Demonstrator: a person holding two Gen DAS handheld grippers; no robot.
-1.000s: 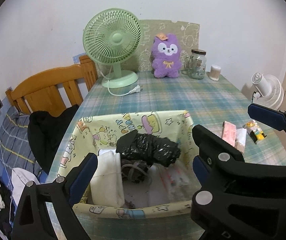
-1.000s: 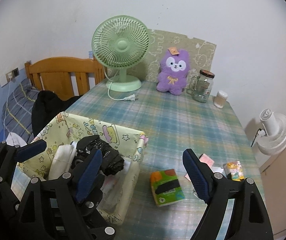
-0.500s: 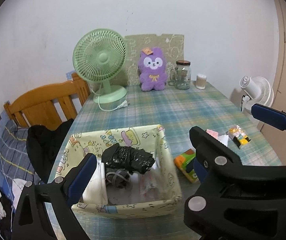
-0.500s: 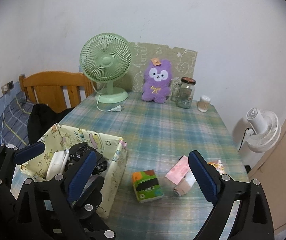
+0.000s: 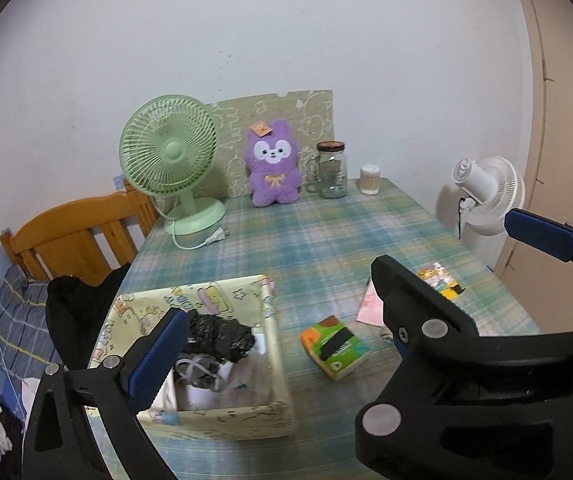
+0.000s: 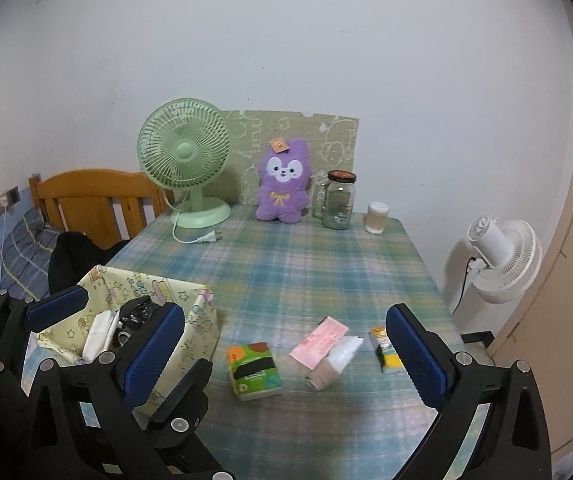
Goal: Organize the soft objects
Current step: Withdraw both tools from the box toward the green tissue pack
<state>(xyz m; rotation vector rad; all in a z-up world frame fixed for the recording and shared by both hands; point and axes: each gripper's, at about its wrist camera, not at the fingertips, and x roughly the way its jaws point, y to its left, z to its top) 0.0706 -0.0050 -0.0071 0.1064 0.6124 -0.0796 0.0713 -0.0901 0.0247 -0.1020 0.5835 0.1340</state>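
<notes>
Hovering above the near end of the table (image 6: 306, 264), both claws are recorded as empty. The left claw (image 5: 338, 280) has just been opening and now stands at full spread, nothing between its jaws. The right claw (image 6: 286, 352) has likewise just been opening to full spread and holds nothing.

Items already stowed: a patterned fabric bin (image 5: 214, 420) is found low and left of the left claw's span, its left finger overlapping the bin's near corner in view. Inside are seen a crumpled black bag (image 5: 218, 336), a grey tangled item (image 5: 194, 372) and folded white cloth (image 6: 98, 334). This part of the task is judged done.

Items left out, listed from the right claw's view:
- a green tissue pack (image 6: 253, 370), between the two fingers, nearer the left one, just beside the bin;
- a pink packet (image 6: 318, 342), ahead and mid-span, overlapping a white and tan roll (image 6: 334, 362);
- a small yellow packet (image 6: 384, 350), just beside the right finger.

Farther ahead, well apart from both claws, a purple plush toy (image 6: 284, 182) is propped at the back of the table between a green fan (image 6: 186, 160) and a glass jar (image 6: 338, 200). Whether it is meant for the bin cannot be told.

Progress is judged partial: several loose items remain to be gathered.
</notes>
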